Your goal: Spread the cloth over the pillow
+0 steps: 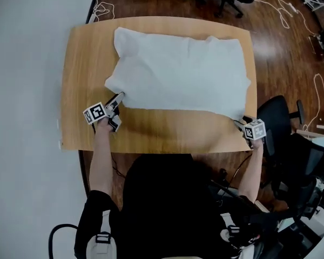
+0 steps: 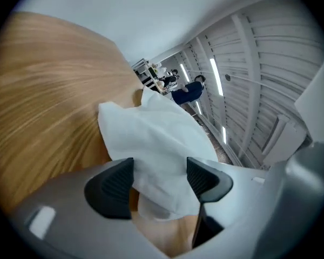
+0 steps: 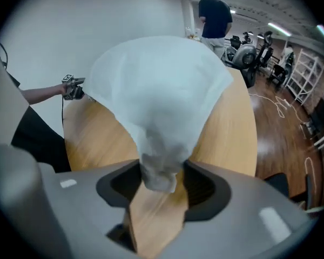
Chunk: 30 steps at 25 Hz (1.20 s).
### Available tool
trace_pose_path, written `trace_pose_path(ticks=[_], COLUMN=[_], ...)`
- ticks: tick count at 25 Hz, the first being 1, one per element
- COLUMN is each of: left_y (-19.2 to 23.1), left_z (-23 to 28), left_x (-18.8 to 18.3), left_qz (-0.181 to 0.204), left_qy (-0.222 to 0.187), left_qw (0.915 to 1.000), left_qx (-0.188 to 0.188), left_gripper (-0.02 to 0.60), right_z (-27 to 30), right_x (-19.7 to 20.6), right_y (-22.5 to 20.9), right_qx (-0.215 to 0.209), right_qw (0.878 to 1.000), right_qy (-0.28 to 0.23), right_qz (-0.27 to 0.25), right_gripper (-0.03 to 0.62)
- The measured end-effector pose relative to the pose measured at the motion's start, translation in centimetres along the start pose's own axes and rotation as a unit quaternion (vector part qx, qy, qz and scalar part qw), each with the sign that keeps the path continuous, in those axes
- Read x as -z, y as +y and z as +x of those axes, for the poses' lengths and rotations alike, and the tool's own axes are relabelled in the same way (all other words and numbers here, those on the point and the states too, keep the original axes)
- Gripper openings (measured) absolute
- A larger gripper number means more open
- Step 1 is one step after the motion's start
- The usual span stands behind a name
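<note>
- well, my left gripper (image 1: 119,97) (image 2: 159,179) stands wide open, and the near left corner of the cloth (image 2: 156,139) lies loose between its two dark pads (image 2: 110,186), brushing one of them but not pinched.
- my right gripper (image 1: 238,123) (image 3: 161,185) is also open; the near right corner of the cloth (image 3: 156,85) sits bunched in the gap between its pads (image 3: 201,186), with bare wood showing under it.
- both grippers rest low at the near edge of the table (image 1: 86,90), the left one at the cloth's left corner, the right one at the table's right end.
- the cloth (image 1: 181,72) lies spread and puffed up across the middle and far part of the table, reaching almost to the far edge; i cannot tell the pillow apart from it under the white fabric.
- from the right gripper view, my left arm and its gripper (image 3: 73,88) show at the far side of the white mound.
- beyond the table there is a dark wood floor (image 1: 281,42) with a white cable (image 1: 283,9) on it, and a black office chair (image 1: 275,117) stands just beside my right gripper.
- a person in a dark top (image 3: 213,15) stands at the far end of the room.
</note>
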<state>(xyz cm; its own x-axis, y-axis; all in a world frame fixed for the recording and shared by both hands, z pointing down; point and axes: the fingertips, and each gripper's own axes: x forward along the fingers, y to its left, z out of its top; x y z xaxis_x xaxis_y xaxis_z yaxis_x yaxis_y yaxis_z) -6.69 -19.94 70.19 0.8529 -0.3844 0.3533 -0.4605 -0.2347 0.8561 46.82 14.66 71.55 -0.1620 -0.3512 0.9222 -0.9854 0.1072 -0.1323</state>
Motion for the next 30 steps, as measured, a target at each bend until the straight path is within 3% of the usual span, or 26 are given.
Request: trace_pose_path(ticks=[1,2,3,5,9,13,15,17,19,21,22,23,26,27,30], left_y=[0.1,0.3,0.1,-1.1,-7.0,-13.2,-12.4,-8.7,-4.6,-1.8,-0.9,-0.2,-0.4,-1.4,-5.7], left_z=[0.6,0.9,0.8,-0.7,-4.8,-7.4,-7.1,-6.0,-5.3,-5.9,-6.7,-7.7,-10.4,-10.7,-8.0], left_x=[-0.2,-0.4,-0.6,-1.1,-2.1,-2.0,1.0,6.0,10.6,13.0,13.2,12.9,9.2,7.5,3.6], left_qz=[-0.002,-0.003,0.001,0.032,0.119,0.158,0.121,0.04,-0.016,-0.033,-0.036,-0.034,0.002,0.028,0.137], left_qy=[0.003,0.003,-0.001,-0.014,-0.032,-0.054,-0.034,0.007,0.058,0.092,0.096,0.093,0.058,0.044,0.03], left_qw=[1.0,1.0,1.0,0.9991,0.9919,0.986,0.9921,0.9991,0.9978,0.9933,0.9917,0.9908,0.9901,0.9904,0.9851], left_qx=[-0.002,-0.005,-0.009,-0.024,-0.032,-0.012,-0.007,-0.006,-0.028,-0.062,-0.077,-0.093,-0.128,-0.128,-0.099], left_gripper=[0.294,0.237,0.145,0.023,0.007,0.008,0.008,0.008,0.032,0.111,0.122,0.122,0.123,0.121,0.121], right_z=[-0.3,-0.8,-1.5,-3.2,-8.5,-15.0,-15.8,-12.9,-7.6,-2.9,-1.2,0.0,2.2,2.4,-1.1], right_x=[-0.6,-1.0,-1.3,-1.7,-4.2,-7.5,-6.4,-3.1,0.6,2.9,3.4,3.7,4.7,5.3,7.5], right_y=[0.4,0.8,1.1,1.8,2.3,0.4,-0.9,-2.5,-4.4,-5.4,-5.4,-5.1,-4.3,-4.6,-8.3], right_qx=[-0.006,-0.012,-0.016,-0.013,0.022,0.041,0.04,0.03,0.02,0.018,0.021,0.026,0.028,0.032,0.092], right_qw=[1.0,1.0,1.0,1.0,1.0,0.996,0.996,0.998,0.999,0.998,0.998,0.998,0.997,0.996,0.988], right_qy=[-0.006,-0.009,-0.006,0.007,-0.003,-0.076,-0.081,-0.054,-0.026,-0.021,-0.019,-0.011,0.04,0.061,0.1], right_qz=[-0.001,0.0,0.0,-0.005,-0.021,-0.003,0.011,0.025,0.037,0.049,0.051,0.05,0.051,0.055,0.068], right_gripper=[0.156,0.061,0.046,0.041,0.038,0.035,0.035,0.035,0.035,0.037,0.038,0.046,0.305,0.352,0.354])
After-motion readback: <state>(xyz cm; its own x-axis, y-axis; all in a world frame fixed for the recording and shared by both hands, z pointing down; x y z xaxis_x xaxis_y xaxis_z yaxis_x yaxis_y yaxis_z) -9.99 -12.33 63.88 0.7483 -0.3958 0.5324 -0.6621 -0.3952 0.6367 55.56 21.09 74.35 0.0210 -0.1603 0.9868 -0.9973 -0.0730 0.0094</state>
